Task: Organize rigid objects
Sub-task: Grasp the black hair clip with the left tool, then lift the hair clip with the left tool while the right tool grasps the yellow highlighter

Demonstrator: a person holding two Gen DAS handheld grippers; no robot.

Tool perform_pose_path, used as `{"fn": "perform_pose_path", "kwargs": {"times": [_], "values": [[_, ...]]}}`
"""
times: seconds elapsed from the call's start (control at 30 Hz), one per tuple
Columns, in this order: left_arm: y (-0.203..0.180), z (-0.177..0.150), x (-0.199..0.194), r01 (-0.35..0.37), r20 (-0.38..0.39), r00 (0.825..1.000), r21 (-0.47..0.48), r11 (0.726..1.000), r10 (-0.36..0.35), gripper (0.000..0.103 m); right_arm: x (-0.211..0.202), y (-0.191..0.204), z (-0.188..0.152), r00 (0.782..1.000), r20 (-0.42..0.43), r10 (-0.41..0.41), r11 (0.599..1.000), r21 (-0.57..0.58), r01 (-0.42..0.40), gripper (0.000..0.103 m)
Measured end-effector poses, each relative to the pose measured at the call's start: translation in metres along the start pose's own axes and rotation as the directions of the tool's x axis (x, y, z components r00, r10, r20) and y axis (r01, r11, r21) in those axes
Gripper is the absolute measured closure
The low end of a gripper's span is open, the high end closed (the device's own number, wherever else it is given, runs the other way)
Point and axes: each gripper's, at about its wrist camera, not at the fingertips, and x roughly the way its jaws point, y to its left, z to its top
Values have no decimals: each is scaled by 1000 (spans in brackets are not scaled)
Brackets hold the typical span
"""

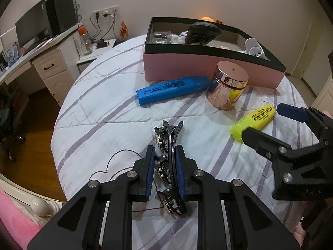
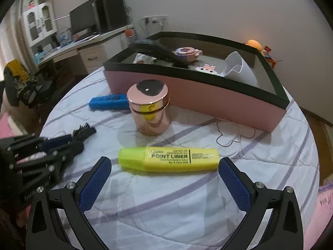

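You are clamping the hair clips (image 1: 166, 166) in the left gripper (image 1: 165, 173), seemingly off-centre, so be lifting level toward the box (image 1: 208, 68) while the right gripper (image 2: 164, 185) is gaping wide at the yellow marker (image 2: 168, 159).

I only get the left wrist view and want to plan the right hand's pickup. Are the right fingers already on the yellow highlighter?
Observer: No. The right gripper is open, and the yellow highlighter lies crosswise just ahead of its fingers, untouched.
Operator: Which way does its cap point?
Observer: Toward the left gripper, which is shut on the black hair clips.
Operator: Anything white in the box?
Observer: A white jug sits at the right end of the pink box.
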Motion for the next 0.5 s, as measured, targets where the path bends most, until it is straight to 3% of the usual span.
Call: {"fn": "perform_pose_path", "kwargs": {"times": [0.23,0.5], "values": [[-2,-1,1,-9,3,1000,15,1000,9,83,20,3,16,994,-62,-95,993,63,99,0],[-5,-2,0,-15,4,1000,19,1000,15,80,18,-8,11,989,-81,-124,989,69,129,0]]}}
